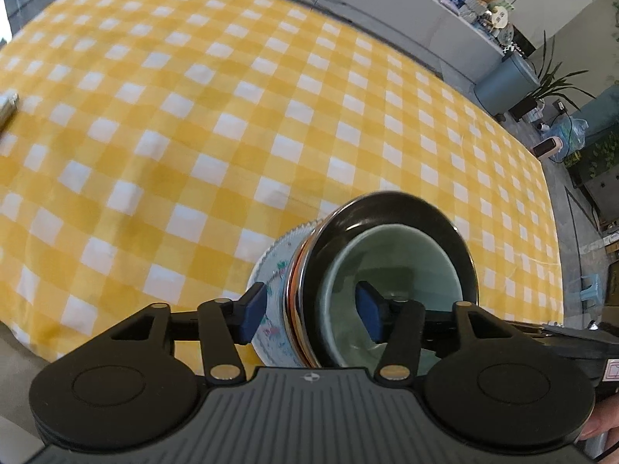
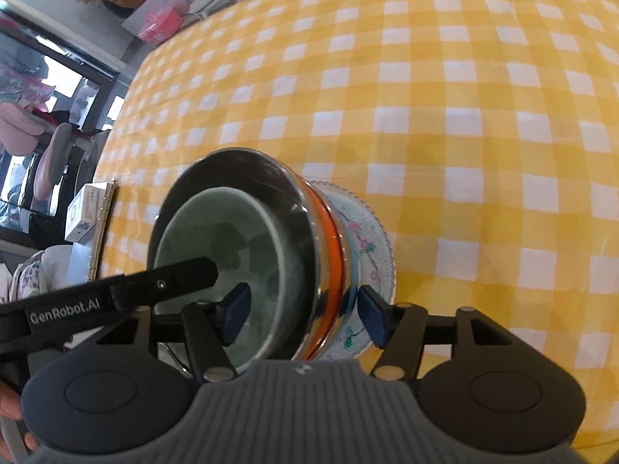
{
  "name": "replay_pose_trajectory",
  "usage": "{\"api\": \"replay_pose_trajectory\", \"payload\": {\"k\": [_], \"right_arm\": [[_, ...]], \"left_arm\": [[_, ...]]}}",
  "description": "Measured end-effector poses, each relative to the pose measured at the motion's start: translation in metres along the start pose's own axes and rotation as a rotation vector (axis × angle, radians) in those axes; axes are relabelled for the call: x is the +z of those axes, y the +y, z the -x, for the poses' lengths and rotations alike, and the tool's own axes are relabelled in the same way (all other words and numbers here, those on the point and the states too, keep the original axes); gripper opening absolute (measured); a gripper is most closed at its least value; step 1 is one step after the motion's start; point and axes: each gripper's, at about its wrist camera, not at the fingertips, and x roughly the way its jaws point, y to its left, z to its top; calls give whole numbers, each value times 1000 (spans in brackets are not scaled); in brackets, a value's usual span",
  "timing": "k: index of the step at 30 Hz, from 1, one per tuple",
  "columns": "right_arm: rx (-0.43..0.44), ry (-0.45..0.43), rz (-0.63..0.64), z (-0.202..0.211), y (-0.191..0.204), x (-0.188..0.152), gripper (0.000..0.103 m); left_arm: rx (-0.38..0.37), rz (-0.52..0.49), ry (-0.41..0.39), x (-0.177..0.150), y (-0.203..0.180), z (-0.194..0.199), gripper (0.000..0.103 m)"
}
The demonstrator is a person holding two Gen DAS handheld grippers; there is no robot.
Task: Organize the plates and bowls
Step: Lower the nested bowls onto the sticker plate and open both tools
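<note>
Stack: green bowl (image 1: 390,270) nested in dark steel bowl (image 1: 390,208), both seated on floral plate (image 1: 271,270), all resting on yellow checked tablecloth (image 1: 174,116) near its front edge
Left gripper (image 1: 311,307): fingers apart, straddling stack's left wall; outer pad beside plate rim, inner pad down inside green bowl; no pad seen pressing, so no grip judged
Right gripper (image 2: 303,317): fingers apart, straddling stack's right wall; one pad inside green bowl (image 2: 232,255), other just outside by floral plate (image 2: 367,247) and steel bowl (image 2: 247,162); likewise loose
Key relation: stack between both grippers, one wall inside each open jaw, opposite sides
Nearer hand: neither clearly; both equally at rims
Axis: stack upright, round, no long axis to favour
Other gripper's finger: black bar crossing into green bowl in right view
Judgement: stacking looks finished; next move likely straight lift-out, clearing rims without tipping bowls
</note>
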Motion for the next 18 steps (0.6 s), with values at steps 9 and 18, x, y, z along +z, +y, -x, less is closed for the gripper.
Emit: {"api": "replay_pose_trajectory", "payload": {"k": [9,18], "right_arm": [[-70,-165,114,44,9,-19,79],[-173,-424,283,99,28,-84,83]], "left_arm": [[38,-147,-217,-24,-25,51,69],[124,-382,-529,-91,-61,95,69]]}}
